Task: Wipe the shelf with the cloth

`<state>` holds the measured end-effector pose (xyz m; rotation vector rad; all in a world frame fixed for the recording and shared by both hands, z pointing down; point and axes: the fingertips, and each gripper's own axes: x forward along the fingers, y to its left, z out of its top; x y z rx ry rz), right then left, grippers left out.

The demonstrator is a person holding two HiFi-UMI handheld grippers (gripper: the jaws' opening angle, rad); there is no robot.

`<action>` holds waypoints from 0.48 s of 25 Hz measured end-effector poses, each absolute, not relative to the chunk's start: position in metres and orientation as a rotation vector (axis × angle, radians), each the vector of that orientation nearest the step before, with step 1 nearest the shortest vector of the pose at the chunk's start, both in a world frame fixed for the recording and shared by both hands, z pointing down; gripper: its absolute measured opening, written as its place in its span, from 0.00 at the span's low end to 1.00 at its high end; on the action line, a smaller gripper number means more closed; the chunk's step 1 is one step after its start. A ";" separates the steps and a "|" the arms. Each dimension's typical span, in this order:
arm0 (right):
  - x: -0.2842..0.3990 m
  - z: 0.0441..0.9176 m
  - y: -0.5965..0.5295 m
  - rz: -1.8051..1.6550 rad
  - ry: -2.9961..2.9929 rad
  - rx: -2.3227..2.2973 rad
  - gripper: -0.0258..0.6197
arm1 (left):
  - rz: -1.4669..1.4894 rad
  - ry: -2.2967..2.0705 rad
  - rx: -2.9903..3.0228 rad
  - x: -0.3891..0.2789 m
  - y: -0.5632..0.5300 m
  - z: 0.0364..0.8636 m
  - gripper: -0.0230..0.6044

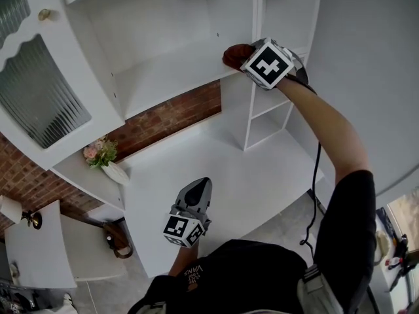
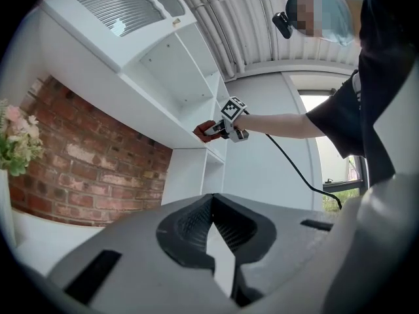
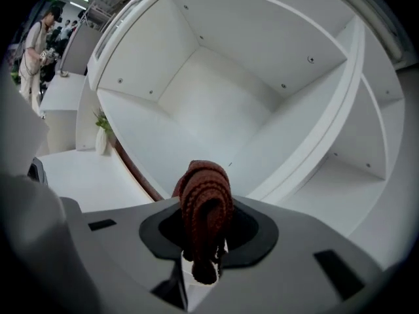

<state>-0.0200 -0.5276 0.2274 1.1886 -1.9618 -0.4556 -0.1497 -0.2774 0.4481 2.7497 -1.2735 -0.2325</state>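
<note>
My right gripper (image 1: 247,57) has its jaws clamped on the bunched red cloth (image 1: 234,53), holding it at the shelf's (image 1: 163,77) front right corner, where I judge a wipe would begin. My left gripper (image 1: 196,191) hangs low over the desk (image 1: 249,182), jaws together on nothing, clear of the work.

Person's clothing and hand-held rig.
The short-sleeved black shirt (image 1: 255,270) carries small white lettering. The left gripper (image 1: 198,184) and right gripper (image 1: 243,56) are grey with black jaw pads, each bears a black-and-white marker cube, and a black cable (image 1: 317,175) runs from the right one.
</note>
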 end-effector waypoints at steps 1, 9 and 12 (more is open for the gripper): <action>-0.017 0.226 -0.527 -0.474 -1.950 1.198 0.19 | -0.232 -1.267 2.750 -0.147 -0.278 0.448 0.05; -0.019 0.223 -0.511 -0.485 -2.115 1.230 0.19 | -0.222 -1.270 2.763 -0.145 -0.285 0.446 0.05; -0.019 0.226 -0.495 -0.442 -2.247 1.241 0.19 | -0.217 -1.292 2.764 -0.150 -0.287 0.443 0.05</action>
